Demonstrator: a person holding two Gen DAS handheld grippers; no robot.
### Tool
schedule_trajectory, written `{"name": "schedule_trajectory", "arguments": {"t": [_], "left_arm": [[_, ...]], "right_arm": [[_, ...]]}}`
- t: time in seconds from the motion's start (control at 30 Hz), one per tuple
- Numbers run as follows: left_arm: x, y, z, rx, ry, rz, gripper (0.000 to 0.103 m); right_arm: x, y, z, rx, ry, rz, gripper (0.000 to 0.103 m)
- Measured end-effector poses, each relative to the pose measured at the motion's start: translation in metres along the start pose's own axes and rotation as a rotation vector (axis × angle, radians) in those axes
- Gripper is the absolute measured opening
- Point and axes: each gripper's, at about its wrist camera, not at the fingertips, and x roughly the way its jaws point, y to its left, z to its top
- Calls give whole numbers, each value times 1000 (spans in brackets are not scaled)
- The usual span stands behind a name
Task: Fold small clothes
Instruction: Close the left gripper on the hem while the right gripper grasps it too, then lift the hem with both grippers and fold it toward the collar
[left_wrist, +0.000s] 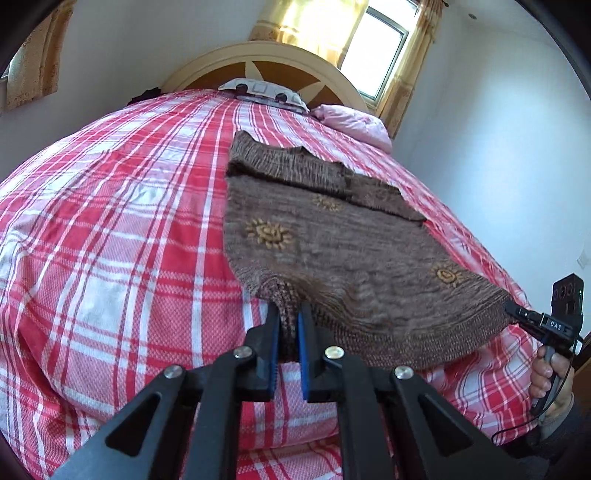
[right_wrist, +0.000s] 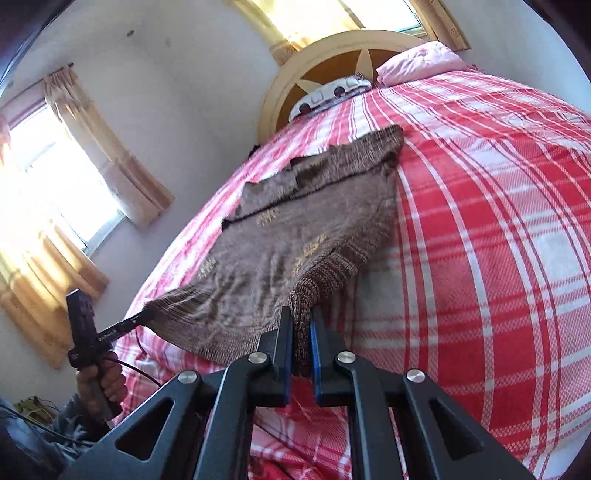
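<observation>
A small brown knitted sweater (left_wrist: 332, 236) with yellow sun motifs lies spread on the red plaid bed, its sleeves folded across the far end. My left gripper (left_wrist: 289, 314) is shut on the near left corner of its hem. My right gripper (right_wrist: 302, 317) is shut on the other hem corner and shows at the right edge of the left wrist view (left_wrist: 517, 312). The sweater (right_wrist: 295, 229) hangs taut between the two grippers, its near edge lifted off the bed. The left gripper also shows in the right wrist view (right_wrist: 142, 315).
The bed (left_wrist: 110, 221) has a red and white plaid cover. A pink pillow (left_wrist: 354, 123) and a patterned pillow (left_wrist: 262, 90) lie by the round headboard (left_wrist: 266, 55). Curtained windows (left_wrist: 376, 44) sit behind. A wall (left_wrist: 498, 147) runs close along the bed's right side.
</observation>
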Motion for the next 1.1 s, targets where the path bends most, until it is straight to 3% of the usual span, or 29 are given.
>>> {"name": "schedule_trajectory", "arguments": {"t": [0.2, 0.53, 1.1], "left_arm": [[6, -7, 42, 8, -58, -12, 9], [37, -3, 119, -14, -112, -3, 9], [155, 12, 220, -46, -75, 42, 9]], "right_arm": [[2, 7, 26, -1, -53, 25, 7], [21, -5, 104, 41, -122, 50, 7], [113, -48, 227, 80, -97, -10, 7]]}}
